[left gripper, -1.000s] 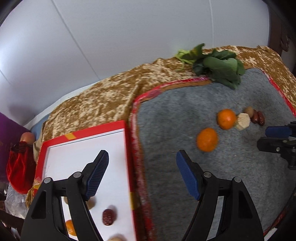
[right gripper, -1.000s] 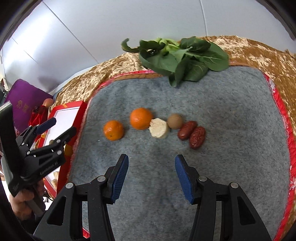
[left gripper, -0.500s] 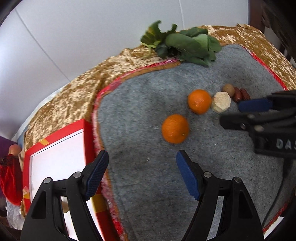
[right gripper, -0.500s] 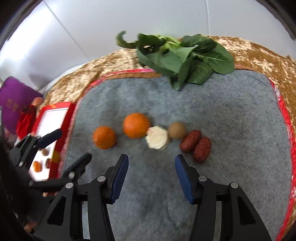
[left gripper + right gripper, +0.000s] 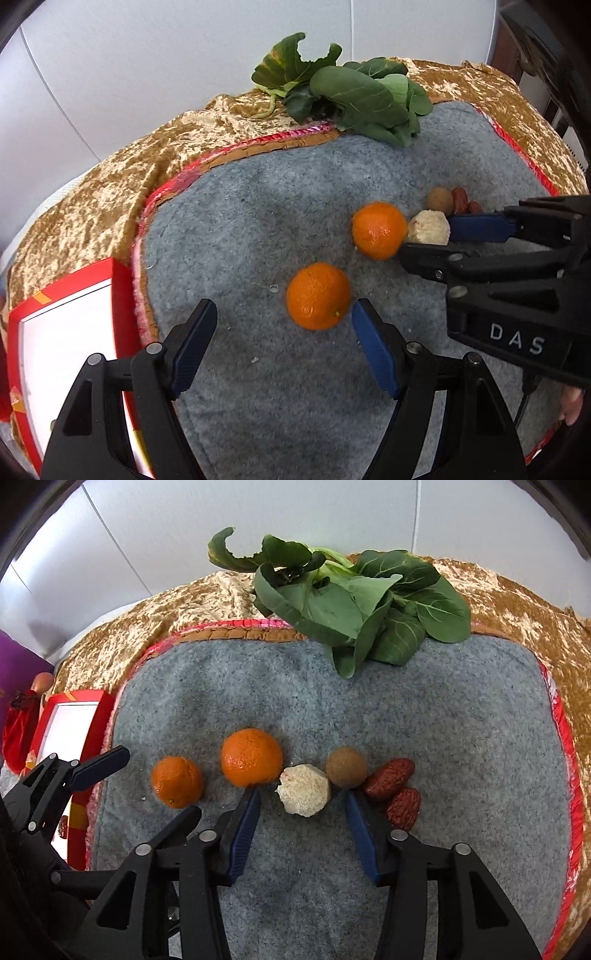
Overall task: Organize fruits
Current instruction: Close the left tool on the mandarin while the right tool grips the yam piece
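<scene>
Two oranges lie on a grey felt mat (image 5: 240, 229): the near orange (image 5: 318, 295) (image 5: 177, 782) and the far orange (image 5: 379, 230) (image 5: 252, 757). Beside them are a pale peeled chunk (image 5: 303, 794) (image 5: 430, 232), a brown round fruit (image 5: 346, 767) (image 5: 440, 199) and two red dates (image 5: 388, 778) (image 5: 404, 808). My left gripper (image 5: 284, 314) is open, the near orange just ahead toward its right finger. My right gripper (image 5: 301, 797) is open with its fingertips either side of the pale chunk; it also shows in the left wrist view (image 5: 436, 236).
Leafy greens (image 5: 354, 598) (image 5: 351, 96) lie at the mat's far edge on gold cloth (image 5: 110, 199). A red box with a white inside (image 5: 62, 339) (image 5: 70, 716) sits left of the mat. A red pouch (image 5: 16, 731) lies far left.
Both grippers have moved forward toward the fruit. The left has swung right from the red box to the near orange. The right has closed in around the pale chunk.
</scene>
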The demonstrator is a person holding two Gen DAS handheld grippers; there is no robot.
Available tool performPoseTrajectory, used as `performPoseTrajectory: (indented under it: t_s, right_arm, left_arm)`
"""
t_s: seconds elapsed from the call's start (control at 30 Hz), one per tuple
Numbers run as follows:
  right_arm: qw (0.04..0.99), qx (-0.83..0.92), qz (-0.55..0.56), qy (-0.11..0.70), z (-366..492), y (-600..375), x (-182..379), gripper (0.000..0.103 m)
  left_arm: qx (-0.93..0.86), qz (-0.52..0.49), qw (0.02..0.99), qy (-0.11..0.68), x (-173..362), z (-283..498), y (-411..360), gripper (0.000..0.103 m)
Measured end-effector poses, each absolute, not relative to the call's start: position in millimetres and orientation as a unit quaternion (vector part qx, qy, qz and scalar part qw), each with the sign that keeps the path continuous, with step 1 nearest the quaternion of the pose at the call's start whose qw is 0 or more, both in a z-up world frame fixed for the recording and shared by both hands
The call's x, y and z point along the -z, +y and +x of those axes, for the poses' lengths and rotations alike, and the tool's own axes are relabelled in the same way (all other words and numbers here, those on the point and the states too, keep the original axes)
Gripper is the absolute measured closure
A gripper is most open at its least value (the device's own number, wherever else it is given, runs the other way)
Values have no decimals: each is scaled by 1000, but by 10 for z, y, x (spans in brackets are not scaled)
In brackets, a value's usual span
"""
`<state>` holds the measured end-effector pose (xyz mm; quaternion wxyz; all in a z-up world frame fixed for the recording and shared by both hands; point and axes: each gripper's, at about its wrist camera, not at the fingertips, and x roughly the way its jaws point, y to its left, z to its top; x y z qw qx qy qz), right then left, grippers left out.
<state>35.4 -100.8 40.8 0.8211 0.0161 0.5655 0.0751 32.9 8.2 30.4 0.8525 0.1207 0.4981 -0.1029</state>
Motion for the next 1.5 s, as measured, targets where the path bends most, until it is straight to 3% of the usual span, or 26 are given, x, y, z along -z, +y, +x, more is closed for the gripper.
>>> performPoseTrajectory:
  t_s: [0.17, 0.23, 0.37, 0.47, 0.63, 1.03, 1.5]
  right_arm:
    - [818, -69, 8, 571, 380, -999, -371, 66]
    - [819, -71, 10, 570, 376, -1012, -371, 68]
    - [819, -78, 13, 569, 367, -1043, -387, 72]
    - [819, -81, 10, 568, 339, -1063, -412, 74]
    - [819, -85, 13, 567, 274, -1091, -453, 74]
    - [804, -135, 58, 576, 80, -1171, -590, 74]
    - [805, -154, 32, 572, -41, -871, -607, 74]
  left_arm:
    - [109, 107, 852, 500, -257, 413, 58, 28]
    - [114, 101, 851, 502, -241, 441, 51, 38]
    - [119, 96, 851, 502, -233, 469, 41, 45]
    - [126, 98, 851, 501, -233, 446, 33, 58]
    - [136, 89, 850, 502, -251, 424, 59, 70]
    - [131, 87, 848, 506, -315, 243, 254, 71]
    - [132, 97, 850, 501, -386, 2, 444, 70]
